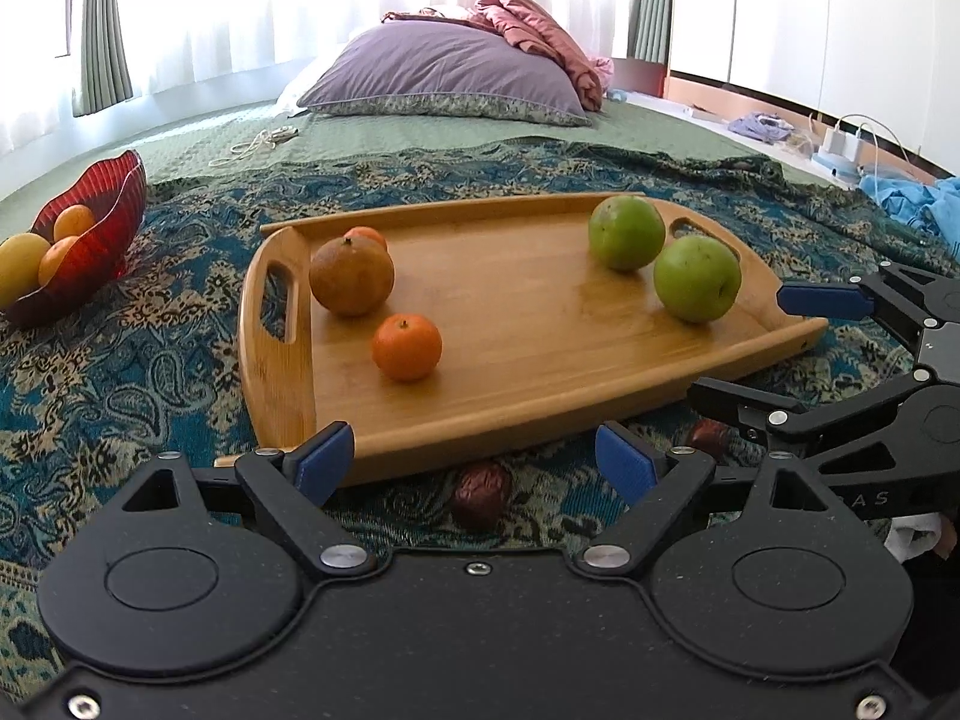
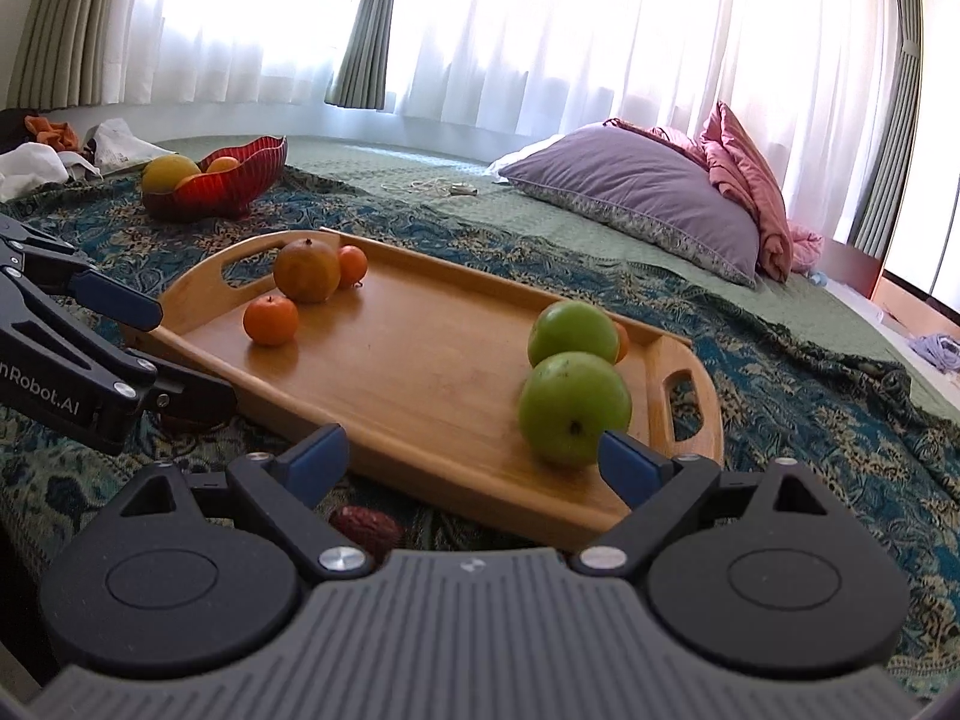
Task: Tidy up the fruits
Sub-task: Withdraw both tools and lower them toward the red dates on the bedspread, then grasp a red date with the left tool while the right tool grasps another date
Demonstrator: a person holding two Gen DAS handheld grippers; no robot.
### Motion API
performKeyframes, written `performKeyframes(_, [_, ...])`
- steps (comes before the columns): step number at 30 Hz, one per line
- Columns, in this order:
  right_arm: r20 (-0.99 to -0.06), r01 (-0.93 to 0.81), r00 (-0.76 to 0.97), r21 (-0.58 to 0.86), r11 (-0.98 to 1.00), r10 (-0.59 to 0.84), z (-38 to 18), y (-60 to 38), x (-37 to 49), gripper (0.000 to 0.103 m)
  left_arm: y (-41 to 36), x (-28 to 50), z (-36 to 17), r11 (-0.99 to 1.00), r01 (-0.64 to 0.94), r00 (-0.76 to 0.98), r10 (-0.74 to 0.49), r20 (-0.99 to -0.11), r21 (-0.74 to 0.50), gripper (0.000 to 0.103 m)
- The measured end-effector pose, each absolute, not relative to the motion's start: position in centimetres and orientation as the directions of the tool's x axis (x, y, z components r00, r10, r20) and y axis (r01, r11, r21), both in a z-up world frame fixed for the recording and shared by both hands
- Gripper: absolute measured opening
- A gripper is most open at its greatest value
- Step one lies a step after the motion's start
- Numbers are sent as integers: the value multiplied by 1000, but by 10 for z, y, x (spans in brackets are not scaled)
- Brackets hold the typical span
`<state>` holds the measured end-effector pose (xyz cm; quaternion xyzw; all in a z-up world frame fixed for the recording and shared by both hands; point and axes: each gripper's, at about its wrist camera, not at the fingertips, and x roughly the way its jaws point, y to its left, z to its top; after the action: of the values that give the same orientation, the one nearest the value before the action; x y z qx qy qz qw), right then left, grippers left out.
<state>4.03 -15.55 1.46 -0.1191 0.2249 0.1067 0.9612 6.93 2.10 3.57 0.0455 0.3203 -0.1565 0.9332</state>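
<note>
Fruits spread over a wooden tray on a blue paisley bedspread, laid across a green quilted bed. Sheer white curtains bright behind; purple pillow and pink bundled blanket at the far end.

On the tray, left side: brownish round fruit, small orange nearer, another orange half hidden behind the brown one. Right side: two green apples, far apple and near apple, close together. Red glass bowl far left on the bedspread, well apart from the tray, holding a yellow fruit and oranges.

Off the tray, on the bedspread just beside its near edge: a dark red wrinkled fruit between the left gripper fingers, a second one partly behind the right gripper.

Right wrist view only: a sliver of orange tucked behind the far apple; crumpled white and orange cloths at far left. Left wrist view only: chargers and cables and blue cloth at far right.

Both grippers spread wide, grasping nothing; right gripper hanging low at the tray's near right corner, near apple just ahead of its right finger.
</note>
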Motion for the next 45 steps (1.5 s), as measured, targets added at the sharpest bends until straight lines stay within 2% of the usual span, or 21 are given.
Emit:
performKeyframes(15, [-463,-286,869,-187,940,172,2,-149,33,97,25,57,24,943,333,742,-264,-616,-4,87])
performKeyframes(21, [-480,-310,857,-190,932,187,0,-143,34,94,22,55,22,940,341,736,-262,-624,8,74])
performKeyframes(24, [-490,-329,848,-190,925,201,-2,-140,32,89,23,58,21,941,339,722,-269,-638,-14,63])
performKeyframes(27, [-499,-339,840,-176,924,213,-3,-138,29,81,23,61,20,942,334,712,-270,-649,-26,53])
performKeyframes(33, [-520,-326,823,-105,939,227,-7,-144,25,70,22,61,18,942,335,705,-272,-655,-29,47])
performKeyframes(38, [-521,-324,821,-89,942,234,-7,-146,21,56,21,61,18,941,337,702,-276,-656,-35,42])
performKeyframes(45, [-525,-329,817,-80,941,241,-8,-145,17,40,19,61,19,941,335,699,-279,-659,-43,27])
